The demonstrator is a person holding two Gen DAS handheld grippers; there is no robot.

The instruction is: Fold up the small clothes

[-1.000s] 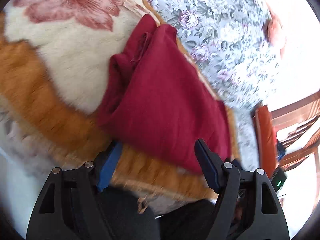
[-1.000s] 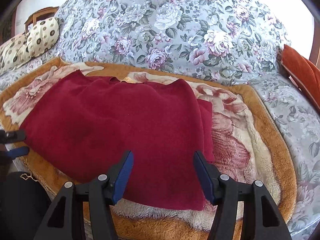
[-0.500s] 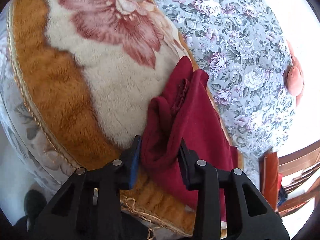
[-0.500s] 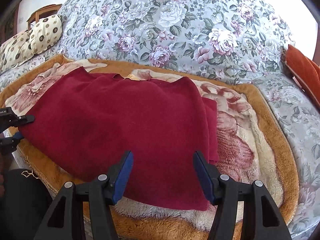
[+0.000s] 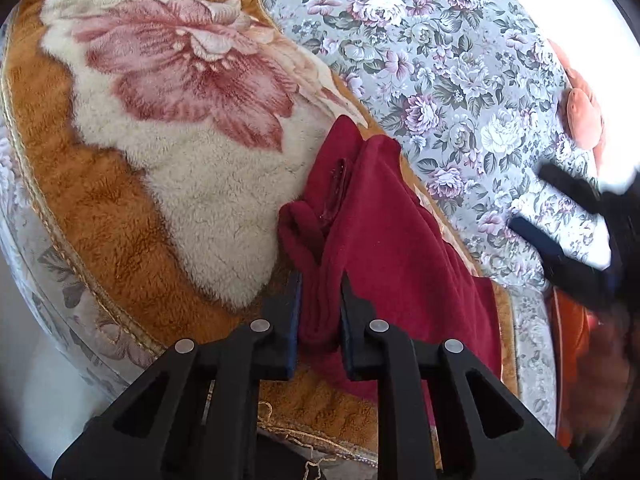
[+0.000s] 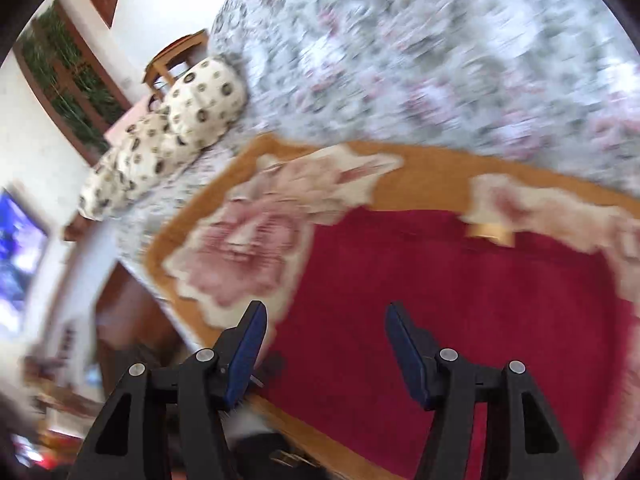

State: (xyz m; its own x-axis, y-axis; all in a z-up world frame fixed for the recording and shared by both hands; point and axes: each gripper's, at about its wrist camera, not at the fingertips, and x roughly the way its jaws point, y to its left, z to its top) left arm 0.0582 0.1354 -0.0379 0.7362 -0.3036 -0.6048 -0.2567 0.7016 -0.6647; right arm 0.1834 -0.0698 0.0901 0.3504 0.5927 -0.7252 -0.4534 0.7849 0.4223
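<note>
A dark red garment [image 5: 384, 240] lies spread on a fluffy orange and cream flowered blanket [image 5: 200, 200]. My left gripper [image 5: 320, 280] has its jaws closing on the garment's bunched near edge, and both pads press on the cloth. In the right wrist view, blurred by motion, the red garment [image 6: 460, 300] fills the lower right. My right gripper [image 6: 326, 312] hangs open above its left edge with nothing between the fingers. It also shows as a dark blur, right gripper [image 5: 556, 208], at the right of the left wrist view.
The blanket [image 6: 420, 176] covers a grey floral sofa [image 5: 440, 60]. An orange cushion [image 5: 584, 120] sits at the far right. A cream spotted pillow [image 6: 180, 120] and a wooden chair [image 6: 176, 56] are at the left, beside a lit screen [image 6: 20, 256].
The left jaws have narrowed from wide apart to pinching the garment's bunched edge. The right gripper has swung left across the garment and now appears in the left wrist view.
</note>
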